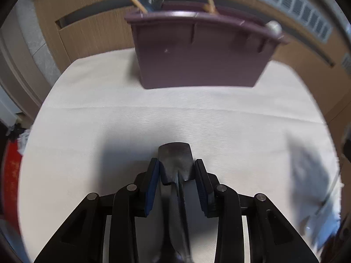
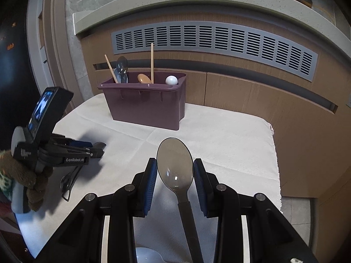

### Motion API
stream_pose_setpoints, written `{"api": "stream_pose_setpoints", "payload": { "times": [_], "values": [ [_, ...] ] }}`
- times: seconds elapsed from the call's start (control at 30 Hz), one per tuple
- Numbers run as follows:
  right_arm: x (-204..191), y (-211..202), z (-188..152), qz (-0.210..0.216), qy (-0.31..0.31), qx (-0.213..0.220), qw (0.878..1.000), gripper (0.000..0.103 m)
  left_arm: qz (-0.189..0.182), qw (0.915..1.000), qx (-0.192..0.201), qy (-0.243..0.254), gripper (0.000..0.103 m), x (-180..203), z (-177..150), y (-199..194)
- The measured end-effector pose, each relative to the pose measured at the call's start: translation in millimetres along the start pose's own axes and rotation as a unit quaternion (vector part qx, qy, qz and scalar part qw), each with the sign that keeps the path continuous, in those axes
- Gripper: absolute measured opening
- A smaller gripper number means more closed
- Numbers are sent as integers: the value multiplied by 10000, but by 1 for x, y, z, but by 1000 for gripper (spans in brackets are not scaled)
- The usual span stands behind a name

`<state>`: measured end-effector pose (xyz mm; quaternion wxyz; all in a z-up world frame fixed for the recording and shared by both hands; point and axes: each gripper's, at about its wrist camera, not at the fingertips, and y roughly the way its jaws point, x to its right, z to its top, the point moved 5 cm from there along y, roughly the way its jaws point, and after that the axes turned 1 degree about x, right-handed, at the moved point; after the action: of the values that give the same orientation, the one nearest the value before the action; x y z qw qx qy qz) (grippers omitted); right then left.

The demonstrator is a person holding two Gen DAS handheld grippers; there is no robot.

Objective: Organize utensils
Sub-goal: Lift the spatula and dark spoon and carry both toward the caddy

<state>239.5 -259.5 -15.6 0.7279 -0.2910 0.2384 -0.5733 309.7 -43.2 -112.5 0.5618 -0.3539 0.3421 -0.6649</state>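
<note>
A maroon plastic utensil bin (image 1: 197, 61) (image 2: 147, 103) stands at the far side of the white cloth. It holds wooden chopsticks (image 2: 152, 62), clear spoons (image 2: 121, 68), a wooden spoon (image 2: 144, 78) and a white round-ended utensil (image 2: 171, 80). My left gripper (image 1: 176, 164) (image 2: 96, 151) is low over the cloth, shut on a dark utensil (image 1: 175, 160) whose squared tip sticks out past the pads. My right gripper (image 2: 175, 164) is shut on the bowl of a smoky translucent spoon (image 2: 175, 162), held above the cloth and pointing toward the bin.
A gloved hand (image 2: 33, 182) holds the left gripper. Dark utensil shapes (image 2: 67, 184) show under it; I cannot tell whether they lie on the cloth. A white spoon (image 2: 147, 256) lies near me. The cloth's edge (image 2: 274, 153) runs at right. A cabinet with a vent grille (image 2: 219, 39) stands behind.
</note>
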Motion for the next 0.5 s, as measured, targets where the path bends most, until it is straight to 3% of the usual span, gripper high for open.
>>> {"api": "stream_pose_setpoints", "payload": {
  "times": [0.13,0.27,0.5],
  "values": [
    [2,-9,4,43,59,107,9999,32,-392,9961,774,-137,33,2,-15,-45],
    [-5,-20,13,263,187,299,9990,32,-495,9887,1410,-98,33,7,-18,-89],
    [-22,-31,27,436,87,505,9977,31,-582,9834,1719,68,32,6,-8,-106]
  ]
}}
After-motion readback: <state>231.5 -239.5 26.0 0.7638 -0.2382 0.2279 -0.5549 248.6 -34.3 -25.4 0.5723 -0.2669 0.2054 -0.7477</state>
